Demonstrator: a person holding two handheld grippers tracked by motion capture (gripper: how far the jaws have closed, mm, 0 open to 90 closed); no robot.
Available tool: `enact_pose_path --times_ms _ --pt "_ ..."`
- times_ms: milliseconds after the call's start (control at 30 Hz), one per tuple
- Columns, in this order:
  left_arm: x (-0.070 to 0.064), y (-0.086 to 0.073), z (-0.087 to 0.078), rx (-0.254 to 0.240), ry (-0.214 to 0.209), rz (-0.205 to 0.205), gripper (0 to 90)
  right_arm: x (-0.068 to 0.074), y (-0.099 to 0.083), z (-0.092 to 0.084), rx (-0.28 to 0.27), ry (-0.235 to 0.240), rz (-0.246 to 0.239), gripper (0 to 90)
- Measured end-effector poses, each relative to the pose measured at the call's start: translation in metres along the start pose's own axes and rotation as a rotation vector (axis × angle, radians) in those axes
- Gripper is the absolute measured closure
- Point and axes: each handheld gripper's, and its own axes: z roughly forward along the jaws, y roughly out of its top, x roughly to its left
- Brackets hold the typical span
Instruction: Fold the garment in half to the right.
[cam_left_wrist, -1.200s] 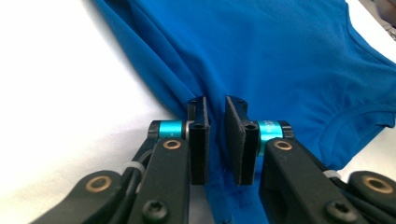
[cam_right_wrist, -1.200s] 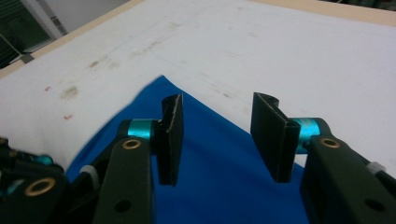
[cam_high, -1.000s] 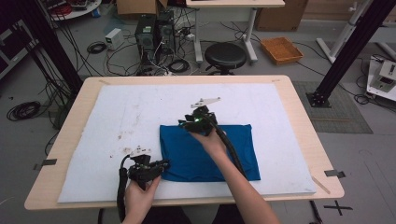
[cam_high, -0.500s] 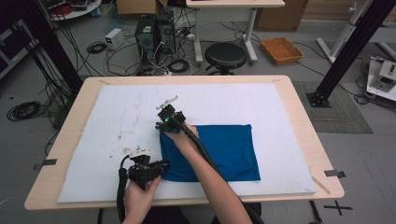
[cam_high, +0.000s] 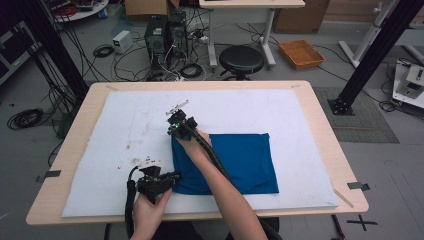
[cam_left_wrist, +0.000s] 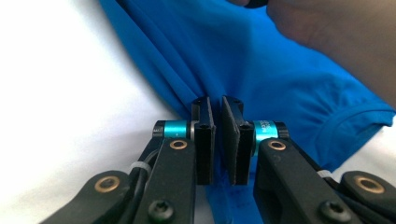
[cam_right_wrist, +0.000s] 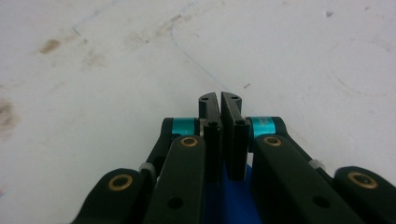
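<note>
High view takes in the wooden bench (cam_high: 320, 125) first, covered almost edge to edge by a white, faintly stained padded sheet (cam_high: 250, 110) that gives the work a soft, plain surface. On that sheet, toward the person's side and a little right of centre, lies the folded bright blue cloth garment (cam_high: 245, 160), flat and roughly rectangular, so that its left edge is within reach of both hands. The person's right forearm crosses the cloth from the bottom edge, which suggests the hand has gone to the far left corner on purpose.

At that corner sits the right claw (cam_high: 176, 131); in the right gripper view its jaws have just been closing and now stand pressed together on a sliver of blue fabric (cam_right_wrist: 226, 196), with bare sheet ahead of them. The left claw (cam_high: 172, 176) rests at the near left corner; in the left gripper view its jaws are clamped on a gathered ridge of the cloth (cam_left_wrist: 261, 70). Holding both left corners at once looks like preparation for lifting that edge and folding or straightening it.

No container stands on the bench; an orange tray (cam_high: 302, 53) lies on the floor beyond, its contents too small to tell.
</note>
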Motion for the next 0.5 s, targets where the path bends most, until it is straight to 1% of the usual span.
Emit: enact_pose_path --times_ms 67,133,233,267,333,367,400,433,467,500 --pt "-0.002 0.003 -0.003 -0.009 -0.013 0.011 83.5 -0.002 0.001 -0.009 -0.027 0.017 0.010 87.7" --pt "-0.007 0.007 -0.007 -0.025 -0.026 0.029 83.6 -0.007 0.002 -0.020 -0.049 0.033 0.012 87.7" --pt "-0.021 0.015 -0.011 -0.040 -0.041 0.087 83.7 -0.017 0.002 -0.040 -0.094 0.073 0.039 87.7" --pt "-0.026 0.017 -0.011 -0.043 -0.051 0.099 83.7 -0.021 0.001 -0.048 -0.108 0.083 0.044 87.7" --pt "-0.038 0.022 -0.009 -0.050 -0.084 0.116 83.8 -0.030 -0.001 -0.063 -0.130 0.112 0.067 87.7" --pt "-0.044 0.025 -0.007 -0.051 -0.104 0.125 83.9 -0.035 -0.003 -0.070 -0.141 0.127 0.073 87.7" --pt "-0.052 0.027 -0.003 -0.054 -0.120 0.124 83.9 -0.040 -0.005 -0.078 -0.148 0.137 0.078 87.7" --pt "-0.058 0.029 0.000 -0.050 -0.136 0.136 83.9 -0.046 -0.008 -0.086 -0.154 0.149 0.082 87.8" --pt "-0.065 0.031 0.005 -0.048 -0.147 0.148 83.9 -0.051 -0.011 -0.094 -0.160 0.153 0.087 87.7" --pt "-0.071 0.033 0.009 -0.046 -0.159 0.156 83.9 -0.056 -0.014 -0.101 -0.160 0.144 0.086 87.8"
